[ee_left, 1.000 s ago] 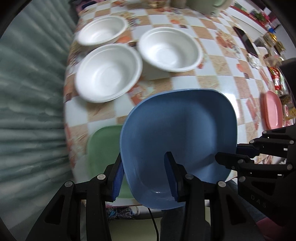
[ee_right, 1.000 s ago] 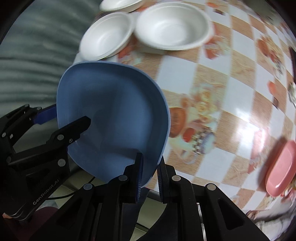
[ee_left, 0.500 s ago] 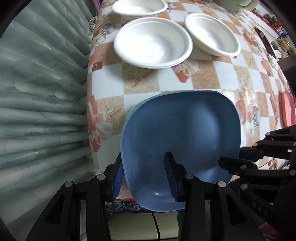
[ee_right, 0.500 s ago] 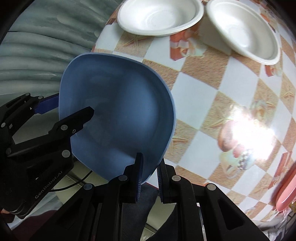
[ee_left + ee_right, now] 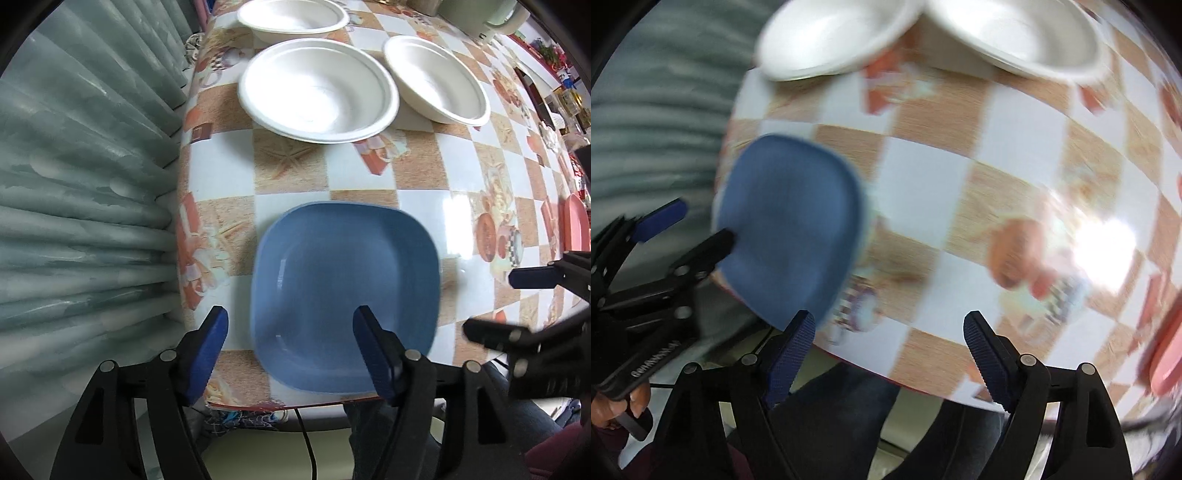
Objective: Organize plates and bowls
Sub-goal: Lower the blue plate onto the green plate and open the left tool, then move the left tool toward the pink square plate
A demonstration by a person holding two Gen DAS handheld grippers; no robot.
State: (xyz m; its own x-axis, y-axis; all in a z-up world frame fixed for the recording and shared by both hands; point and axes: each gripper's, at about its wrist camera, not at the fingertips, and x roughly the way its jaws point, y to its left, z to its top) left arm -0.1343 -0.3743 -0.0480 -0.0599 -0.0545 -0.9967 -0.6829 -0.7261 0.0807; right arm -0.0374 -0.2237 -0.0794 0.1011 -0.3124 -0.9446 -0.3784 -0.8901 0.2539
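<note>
- The right wrist view is smeared by motion; the white bowls at its top edge and a pink plate at the right edge are cut off and soft.
- In the left wrist view the pink plate shows only as a sliver at the right rim; a pale kettle is cropped at the top.
- The blue plate lies flat at the near edge of the table, close to the curtain-side corner, with bare checked cloth between it and the three bowls.
- The curtain hangs right against the table's left edge.
- Left gripper: jaws opening, straddling the plate's near left rim, pads clear of it.
- Right gripper: jaws opening, nothing between them; the plate sits to the left of its left finger.
</note>
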